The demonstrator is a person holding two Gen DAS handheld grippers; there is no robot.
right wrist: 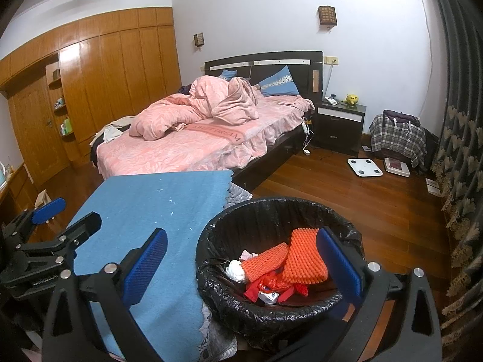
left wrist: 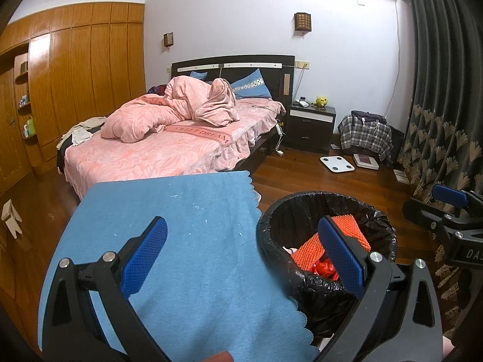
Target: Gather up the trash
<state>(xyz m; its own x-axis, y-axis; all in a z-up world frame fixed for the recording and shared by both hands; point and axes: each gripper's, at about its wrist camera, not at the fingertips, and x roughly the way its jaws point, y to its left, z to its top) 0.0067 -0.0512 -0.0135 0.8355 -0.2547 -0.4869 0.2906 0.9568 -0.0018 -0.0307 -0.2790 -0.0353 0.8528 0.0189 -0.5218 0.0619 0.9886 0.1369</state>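
Orange foam netting (right wrist: pixel 302 259), red wrappers (right wrist: pixel 271 285) and a crumpled white tissue (right wrist: pixel 235 270) are piled inside the upright, black-lined trash bin (right wrist: pixel 229 217).

Pretty clearly someone's bedroom at home. There's an unmade bed (left wrist: pixel 169 138) with a crumpled pink duvet (left wrist: pixel 181 108) and blue pillows (left wrist: pixel 252 86) against a dark headboard, plus a dark nightstand (left wrist: pixel 311 126) on its right with a little yellow plush toy (left wrist: pixel 321 100) on top. Wooden built-in wardrobes (left wrist: pixel 90 69) line the far left wall, dark patterned curtains (left wrist: pixel 443 90) hang on the right, and a white bathroom scale (left wrist: pixel 337 164) sits on the wood floor.
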